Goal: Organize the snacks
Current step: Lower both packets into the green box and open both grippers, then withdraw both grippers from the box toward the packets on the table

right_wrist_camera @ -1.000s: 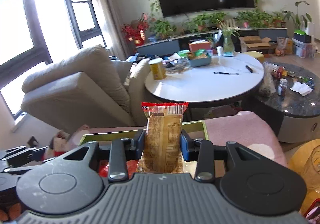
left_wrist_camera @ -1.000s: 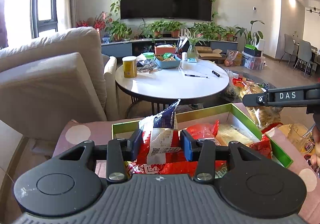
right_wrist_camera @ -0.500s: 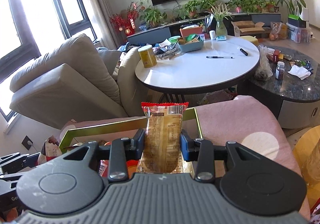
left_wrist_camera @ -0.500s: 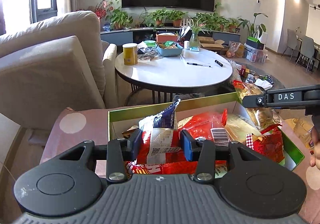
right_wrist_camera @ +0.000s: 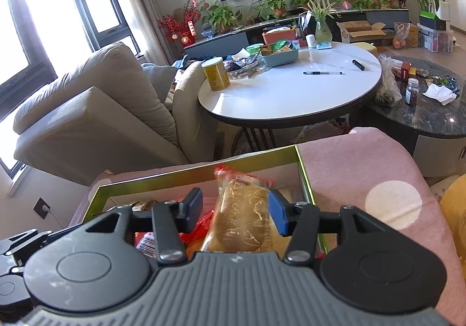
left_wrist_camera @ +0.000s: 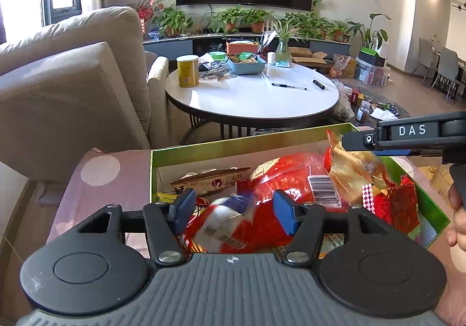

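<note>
A green-rimmed snack box [left_wrist_camera: 204, 147] sits on a pink spotted cover and holds several packets. My left gripper [left_wrist_camera: 233, 211] hangs over its near side with its jaws opening. A red, white and blue packet [left_wrist_camera: 230, 221] lies blurred between the pads, no longer pressed. In the right wrist view my right gripper [right_wrist_camera: 237, 209] is over the same box [right_wrist_camera: 186, 173], jaws opening too. A golden snack packet [right_wrist_camera: 241, 218] with a red top tips between the pads, leaning on the right one. The right gripper's finger [left_wrist_camera: 407, 136] reaches in from the right of the left wrist view.
A round white table [left_wrist_camera: 253, 99] with a yellow can [left_wrist_camera: 188, 71] and a blue basket stands beyond the box. A beige armchair [left_wrist_camera: 67, 87] is at left. A dark low table [right_wrist_camera: 431, 110] with small items is at right. A person's fingers [left_wrist_camera: 457, 218] show at the right edge.
Both grippers' jaws have spread apart. The red, white and blue packet has dropped from upright between the left pads. The golden packet has tilted and sunk toward the box.
</note>
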Demonstrator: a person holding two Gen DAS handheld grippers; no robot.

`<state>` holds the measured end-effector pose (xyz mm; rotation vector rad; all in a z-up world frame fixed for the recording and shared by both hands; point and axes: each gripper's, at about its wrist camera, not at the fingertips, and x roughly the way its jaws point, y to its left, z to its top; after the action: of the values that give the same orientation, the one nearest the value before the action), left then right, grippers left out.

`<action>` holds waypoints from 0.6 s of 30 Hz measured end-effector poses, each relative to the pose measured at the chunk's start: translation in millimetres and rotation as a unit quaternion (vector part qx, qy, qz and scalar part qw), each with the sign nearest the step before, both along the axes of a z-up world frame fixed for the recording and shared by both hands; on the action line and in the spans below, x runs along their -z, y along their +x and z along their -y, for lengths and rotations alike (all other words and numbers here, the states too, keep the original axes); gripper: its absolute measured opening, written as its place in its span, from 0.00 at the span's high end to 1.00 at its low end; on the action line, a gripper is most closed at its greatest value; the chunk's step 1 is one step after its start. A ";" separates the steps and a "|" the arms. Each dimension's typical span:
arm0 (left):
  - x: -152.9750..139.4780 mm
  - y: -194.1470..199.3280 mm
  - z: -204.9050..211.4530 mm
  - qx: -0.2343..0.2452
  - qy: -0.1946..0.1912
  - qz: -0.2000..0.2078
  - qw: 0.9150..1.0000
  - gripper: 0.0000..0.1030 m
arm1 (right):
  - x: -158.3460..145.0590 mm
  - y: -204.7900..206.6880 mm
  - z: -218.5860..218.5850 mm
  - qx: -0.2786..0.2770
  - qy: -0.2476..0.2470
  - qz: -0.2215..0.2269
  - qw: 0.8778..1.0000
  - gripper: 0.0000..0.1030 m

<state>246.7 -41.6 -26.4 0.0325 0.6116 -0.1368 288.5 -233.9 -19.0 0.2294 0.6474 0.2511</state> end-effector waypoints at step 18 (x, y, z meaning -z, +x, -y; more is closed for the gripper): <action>-8.1 -36.7 -7.4 -0.009 -0.006 0.029 1.000 0.32 | -11.4 -41.6 5.8 -0.006 0.006 0.030 1.000 0.30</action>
<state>210.1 -34.3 -18.3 0.0194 0.5538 -0.1215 247.0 -239.7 -7.6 0.2291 0.5876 0.2727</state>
